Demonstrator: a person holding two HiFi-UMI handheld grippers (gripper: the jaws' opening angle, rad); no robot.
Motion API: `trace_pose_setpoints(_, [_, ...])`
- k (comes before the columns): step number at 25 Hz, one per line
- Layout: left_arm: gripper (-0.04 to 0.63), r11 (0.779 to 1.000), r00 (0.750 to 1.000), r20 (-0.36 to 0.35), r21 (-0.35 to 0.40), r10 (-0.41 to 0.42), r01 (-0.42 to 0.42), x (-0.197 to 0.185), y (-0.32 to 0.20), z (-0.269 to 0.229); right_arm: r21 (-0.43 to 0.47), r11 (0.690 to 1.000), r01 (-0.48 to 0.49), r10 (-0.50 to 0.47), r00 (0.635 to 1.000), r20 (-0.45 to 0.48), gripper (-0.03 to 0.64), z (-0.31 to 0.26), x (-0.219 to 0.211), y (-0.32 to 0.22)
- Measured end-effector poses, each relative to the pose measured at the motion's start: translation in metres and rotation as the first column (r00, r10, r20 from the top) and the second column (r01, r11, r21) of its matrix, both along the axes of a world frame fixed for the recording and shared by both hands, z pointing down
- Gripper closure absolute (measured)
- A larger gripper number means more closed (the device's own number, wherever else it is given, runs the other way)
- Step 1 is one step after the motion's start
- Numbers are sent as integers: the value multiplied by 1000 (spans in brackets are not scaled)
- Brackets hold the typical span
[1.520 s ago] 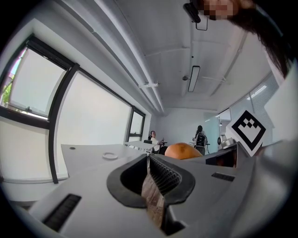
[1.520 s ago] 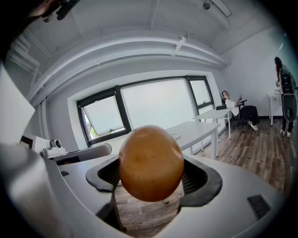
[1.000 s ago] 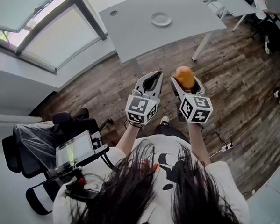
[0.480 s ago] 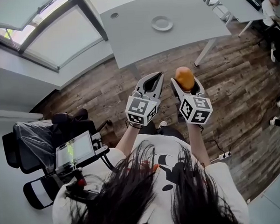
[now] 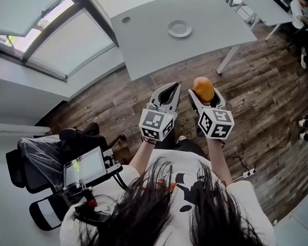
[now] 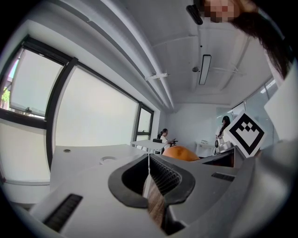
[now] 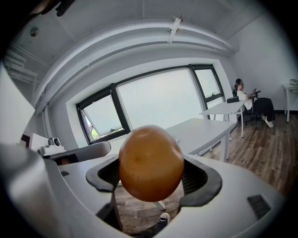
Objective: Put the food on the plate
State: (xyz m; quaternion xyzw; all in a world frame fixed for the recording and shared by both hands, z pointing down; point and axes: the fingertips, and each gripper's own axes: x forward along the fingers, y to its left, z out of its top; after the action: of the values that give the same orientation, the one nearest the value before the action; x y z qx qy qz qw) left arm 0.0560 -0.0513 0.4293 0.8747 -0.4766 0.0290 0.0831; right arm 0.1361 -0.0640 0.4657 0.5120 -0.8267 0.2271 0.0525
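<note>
Your right gripper (image 5: 204,93) has its fingers (image 7: 201,179) clenched on the food (image 5: 203,88), a rounded orange-brown piece. The food sits between the two finger pads, touching both, and bulges above and beyond them.

Your left gripper (image 5: 173,88) is just beside the right one, to the left of the food and apart from it. Its fingers (image 6: 164,175) are pressed together with nothing between them.

The plate (image 5: 179,28) is white and round. It lies on the grey surface (image 5: 150,48), well ahead of both sets of fingertips and well apart from the food. Seen from the left fingers, the plate is ahead and slightly left, and the food is just to their right.

Both grippers are held over the wooden floor (image 5: 265,88), short of the near edge of the surface.
</note>
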Motion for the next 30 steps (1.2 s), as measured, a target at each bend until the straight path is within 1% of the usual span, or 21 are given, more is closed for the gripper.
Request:
trace_pose_setpoints(3, [589,1000,1000,2,2,8,-8,0,-10,1,7,1000,-8,8,1000,-2,238,-2,1,-10])
trace_pose_setpoints(8, [589,1000,1000,-9,-18,15,-15,-4,-61,9,-13,1000,-13,12,1000,-14,238,4,-3,-59])
trace_pose_setpoints(12, [589,999,999,6,-22,34,-34,-8,-94,10,-19,999,-29,29,1000,-6,238,5,-7,-94])
trace_pose_setpoints(18, [589,999,999,10,-37,32,-31,-30,-154,11,-42,999,-27,27,1000,-4,238,8,-28,-151])
trace_pose_setpoints(25, [589,997,999,7,-53,53,-53,-52,-223,12,-55,998,-41,40,999,-19,238,6,-49,-215])
trace_pose_setpoints(30, [589,996,998,8,-65,63,-62,-69,-262,14,-61,996,-60,59,998,-23,238,2,-60,-250])
